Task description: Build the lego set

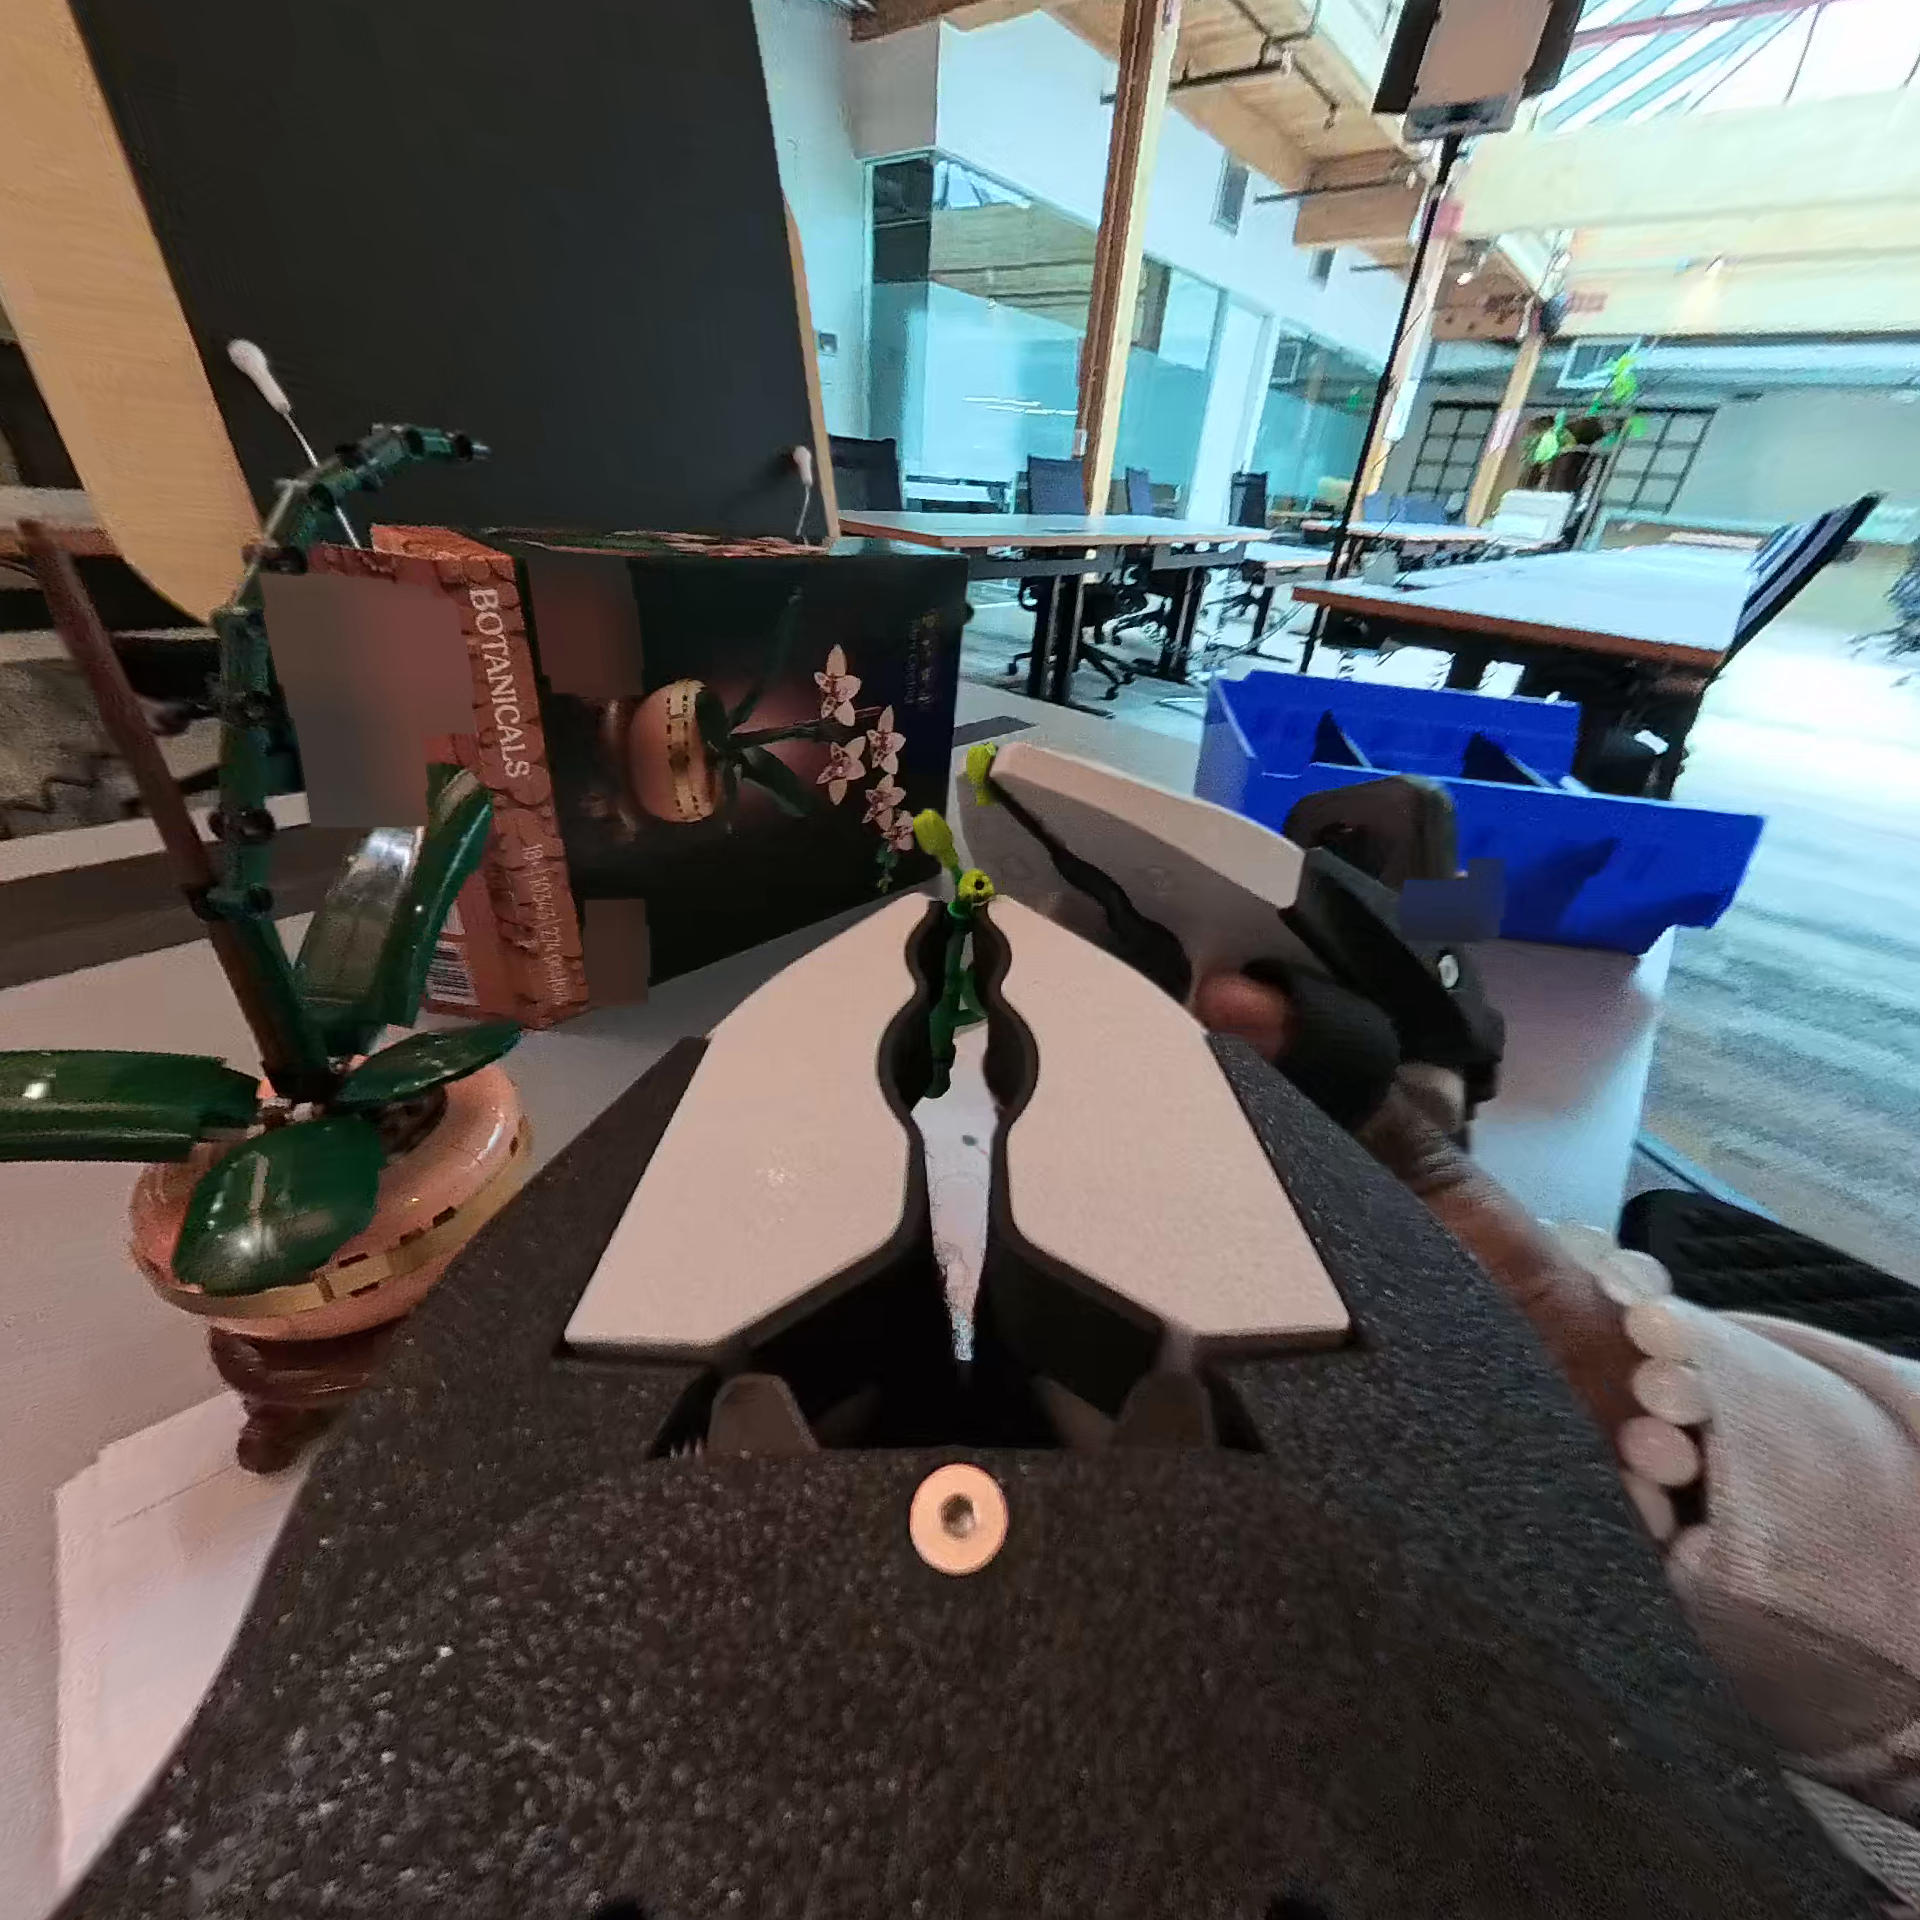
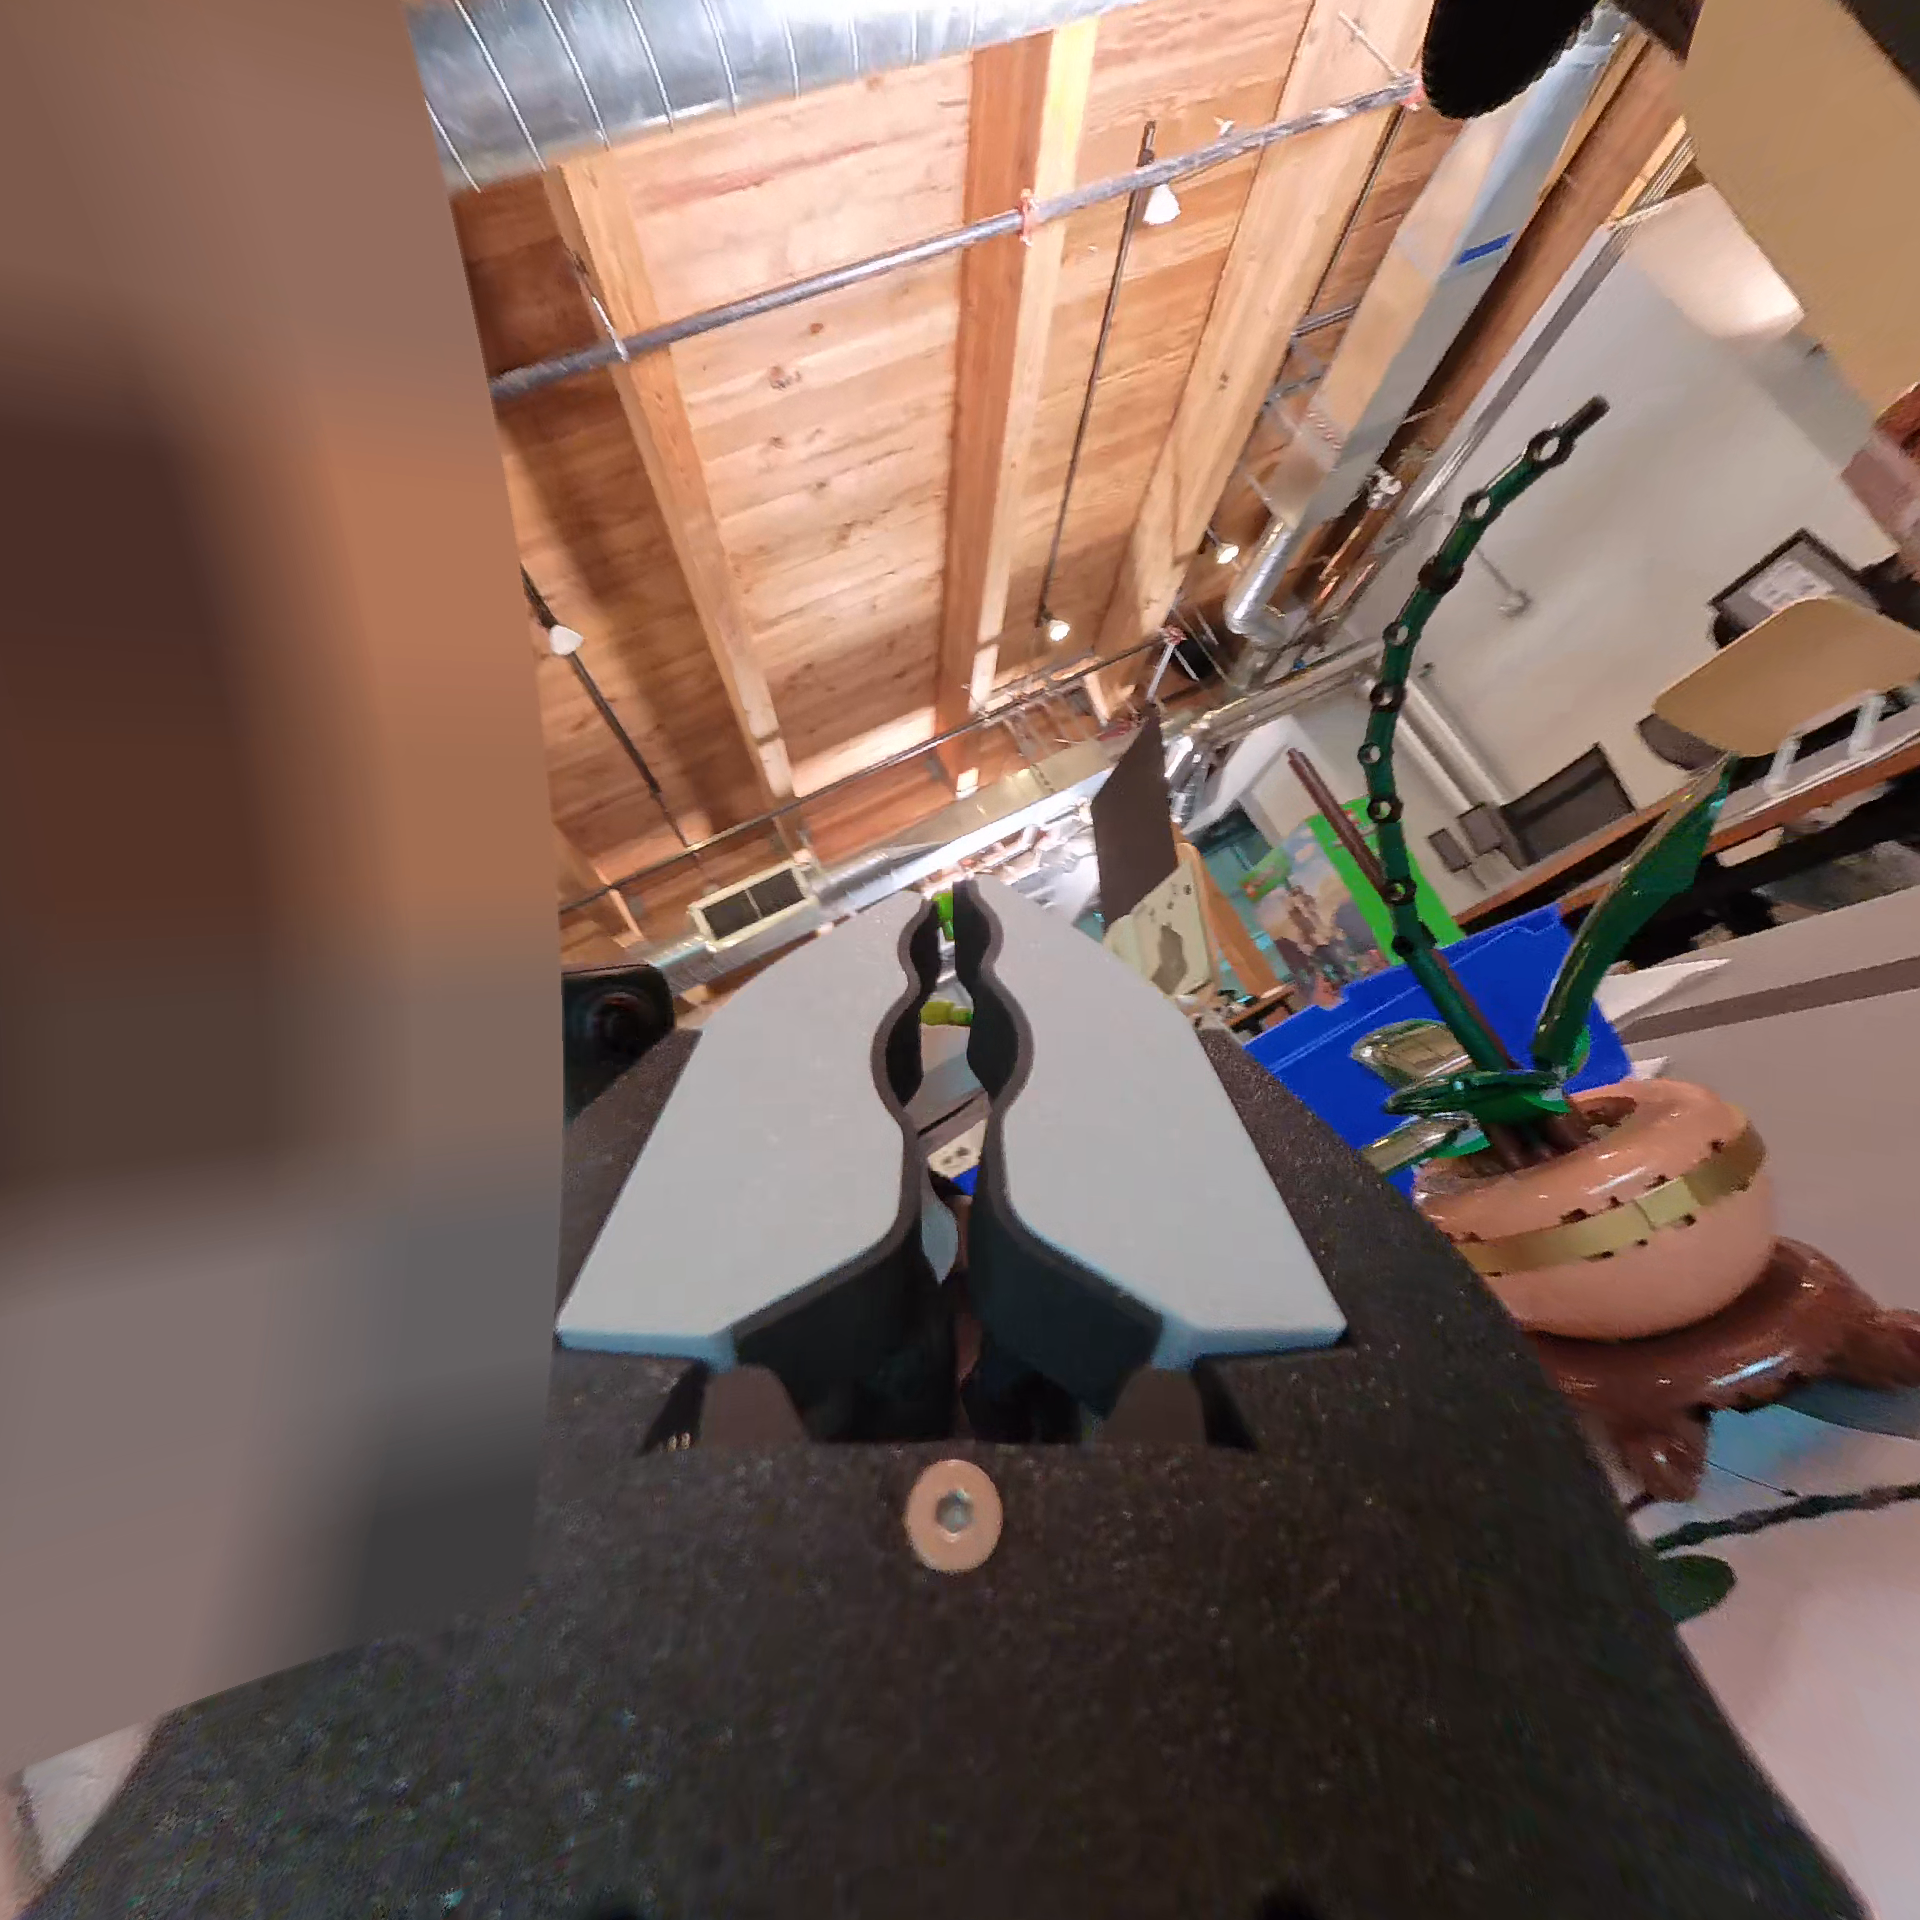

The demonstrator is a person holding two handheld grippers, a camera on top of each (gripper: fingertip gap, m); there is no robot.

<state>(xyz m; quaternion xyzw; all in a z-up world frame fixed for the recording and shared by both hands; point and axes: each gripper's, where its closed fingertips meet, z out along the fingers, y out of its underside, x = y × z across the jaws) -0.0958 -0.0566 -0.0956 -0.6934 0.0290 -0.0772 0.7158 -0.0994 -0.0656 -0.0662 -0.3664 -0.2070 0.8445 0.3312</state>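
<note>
Because the small green stem piece (image 1: 954,987) is thin, jointed and tipped with a lime bud, it will likely handle as a very light, stiff but easily popped-apart part, best taken along its straight middle rather than at the bud or a joint. The left tongs (image 1: 961,914) are clamped on it near their tips, the stem standing roughly upright in the wavy gap with its bud poking out above. The right tongs (image 2: 948,920) look pressed together on a small lime bud piece (image 2: 943,906) that peeks out at their tips; in the left wrist view this same piece shows at the end of the right tongs, just beside the held stem but apart from it. Both pieces are held above the counter (image 1: 582,1060), in front of the set's box (image 1: 727,758). The partly built orchid (image 1: 312,1143) stands on the counter to the left: a glossy pink pot with a gold band on a brown base, dark green leaves spreading at its rim, a brown stake, and a tall dark green arching stalk with no flowers on it yet. That stalk looks top-heavy and fragile, so pressing parts onto it calls for support near the joint. A blue bin (image 1: 1475,821) sits farther off on the right.
</note>
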